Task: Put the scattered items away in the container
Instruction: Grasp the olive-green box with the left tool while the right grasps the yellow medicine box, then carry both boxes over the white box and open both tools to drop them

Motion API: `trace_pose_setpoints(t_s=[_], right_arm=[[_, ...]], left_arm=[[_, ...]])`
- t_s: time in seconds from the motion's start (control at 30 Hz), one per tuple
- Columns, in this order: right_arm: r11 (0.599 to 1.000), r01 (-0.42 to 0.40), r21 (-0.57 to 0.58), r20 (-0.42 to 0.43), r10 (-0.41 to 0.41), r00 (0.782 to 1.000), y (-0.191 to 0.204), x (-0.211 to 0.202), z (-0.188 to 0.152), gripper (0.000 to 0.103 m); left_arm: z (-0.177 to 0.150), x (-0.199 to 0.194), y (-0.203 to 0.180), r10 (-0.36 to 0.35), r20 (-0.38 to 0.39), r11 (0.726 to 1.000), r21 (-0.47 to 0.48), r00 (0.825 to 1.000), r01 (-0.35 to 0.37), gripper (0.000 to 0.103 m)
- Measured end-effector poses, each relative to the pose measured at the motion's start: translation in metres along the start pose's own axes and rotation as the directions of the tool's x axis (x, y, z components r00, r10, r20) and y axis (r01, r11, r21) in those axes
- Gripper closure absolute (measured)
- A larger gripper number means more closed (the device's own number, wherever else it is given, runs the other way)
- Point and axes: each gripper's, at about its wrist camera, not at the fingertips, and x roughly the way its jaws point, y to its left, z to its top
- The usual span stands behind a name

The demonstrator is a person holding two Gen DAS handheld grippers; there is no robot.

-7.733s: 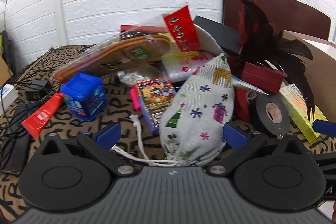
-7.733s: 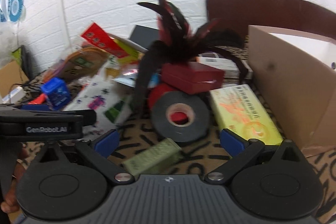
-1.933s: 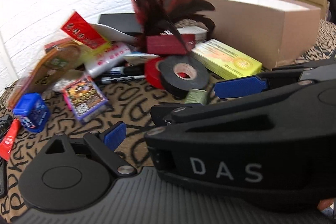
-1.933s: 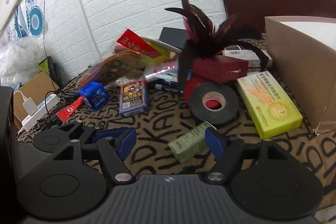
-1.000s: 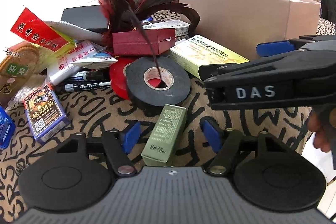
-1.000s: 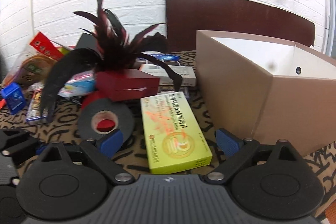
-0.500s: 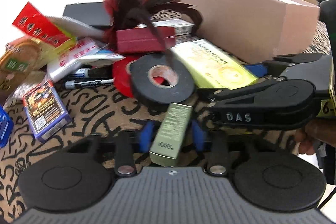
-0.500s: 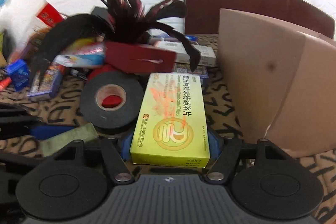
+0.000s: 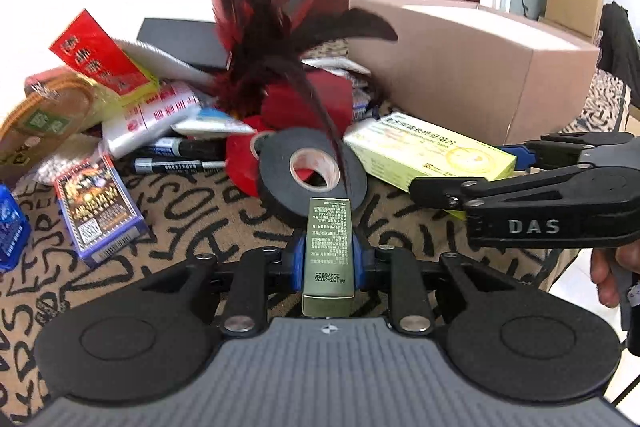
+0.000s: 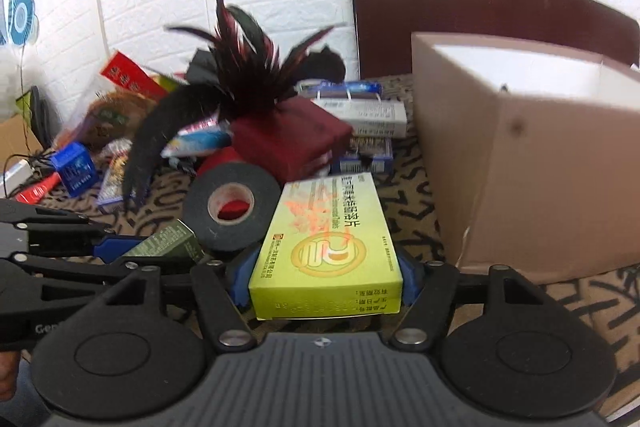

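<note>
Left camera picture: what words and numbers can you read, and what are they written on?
"DAS": white letters on the side of the right gripper.
"20270125": printed on the small green box, seen upside down, held in the left gripper.
Yellow-green box, red packet, card pack, markers: printing too small or blurred to read.

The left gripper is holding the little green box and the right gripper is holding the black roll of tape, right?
Not quite. The left gripper does hold the little green box, but the right gripper holds the yellow box, not the black roll of tape, which lies beside it. The right wrist view shows this.
</note>
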Motion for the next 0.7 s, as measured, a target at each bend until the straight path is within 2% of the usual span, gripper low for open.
trace_pose_setpoints(t_s=[0.2,0.37,0.7], right_arm=[[1.000,-0.006,-0.028,0.005,0.006,1.000,0.002,-0.013,0.000,0.037],[1.000,-0.029,0.006,-0.008,0.029,1.000,0.001,-0.024,-0.008,0.037],[0.998,-0.046,-0.036,0.115,0.050,0.992,0.005,-0.067,0.014,0.037]], left_arm=[[0.002,-0.011,-0.002,0.008,0.006,1.000,0.001,1.000,-0.008,0.079],[0.009,-0.022,-0.005,0.008,0.009,1.000,-0.019,1.000,-0.008,0.079],[0.027,-0.032,-0.015,-0.010,0.082,1.000,0.000,0.997,0.010,0.079]])
